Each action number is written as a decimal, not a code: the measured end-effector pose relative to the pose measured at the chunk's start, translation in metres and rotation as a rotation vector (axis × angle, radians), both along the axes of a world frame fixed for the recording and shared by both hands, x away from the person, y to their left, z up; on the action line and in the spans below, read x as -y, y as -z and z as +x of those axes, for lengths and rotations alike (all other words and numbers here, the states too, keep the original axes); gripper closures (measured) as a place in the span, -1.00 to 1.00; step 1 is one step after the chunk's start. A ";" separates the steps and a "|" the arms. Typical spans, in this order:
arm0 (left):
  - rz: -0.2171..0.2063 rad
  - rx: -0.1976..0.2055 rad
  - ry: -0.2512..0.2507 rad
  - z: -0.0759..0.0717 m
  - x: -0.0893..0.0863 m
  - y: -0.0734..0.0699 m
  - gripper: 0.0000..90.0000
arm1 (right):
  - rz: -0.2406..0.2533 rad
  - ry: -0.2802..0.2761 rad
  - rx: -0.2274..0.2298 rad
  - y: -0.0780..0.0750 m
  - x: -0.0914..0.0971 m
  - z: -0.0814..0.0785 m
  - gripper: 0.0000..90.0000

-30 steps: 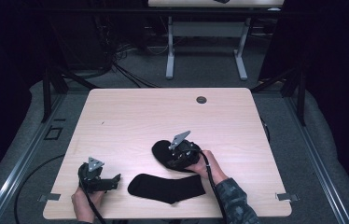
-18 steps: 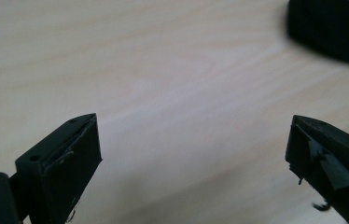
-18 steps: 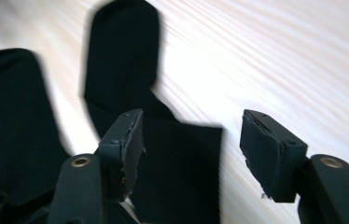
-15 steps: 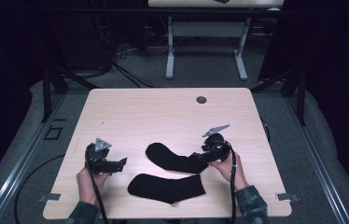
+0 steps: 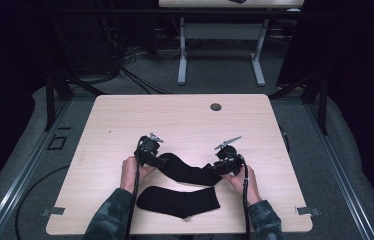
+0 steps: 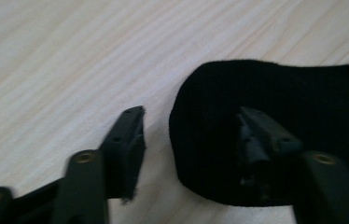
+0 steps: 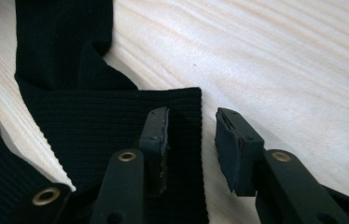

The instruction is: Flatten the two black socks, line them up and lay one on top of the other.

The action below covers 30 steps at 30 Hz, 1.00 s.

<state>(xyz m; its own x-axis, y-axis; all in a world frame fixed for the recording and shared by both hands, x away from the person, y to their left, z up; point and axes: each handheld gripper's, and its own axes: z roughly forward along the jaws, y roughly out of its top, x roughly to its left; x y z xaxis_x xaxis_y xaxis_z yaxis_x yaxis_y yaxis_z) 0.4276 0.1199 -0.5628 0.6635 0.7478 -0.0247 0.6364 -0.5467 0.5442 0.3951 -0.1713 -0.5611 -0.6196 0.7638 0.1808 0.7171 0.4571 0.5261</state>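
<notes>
Two black socks lie on the wooden table [image 5: 125,130]. The upper sock [image 5: 187,170] stretches between my two grippers; the lower sock [image 5: 177,200] lies flat nearer the front edge. My left gripper [image 5: 161,160] [image 6: 191,116] is at the upper sock's rounded end [image 6: 280,88]. Its jaws have just been closing and straddle that edge, one on wood, one over the fabric, with a gap left. My right gripper [image 5: 217,167] [image 7: 193,114] is at the ribbed cuff [image 7: 93,121]. Its jaws have also just been closing, with the cuff's edge between them and the pads apart.
A dark round grommet [image 5: 216,106] sits near the table's far edge. Metal brackets [image 5: 305,211] stick out at the front corners. Another table's white legs [image 5: 181,50] stand beyond, above a dark floor with cables.
My left gripper has travelled from the front left corner to the upper sock's rounded end. My right gripper drew the bunched sock out to the right, so it now lies stretched.
</notes>
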 end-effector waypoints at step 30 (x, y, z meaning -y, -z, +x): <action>-0.113 0.086 -0.017 -0.049 -0.059 -0.023 -0.27 | 0.037 0.017 0.113 0.008 -0.008 -0.003 0.83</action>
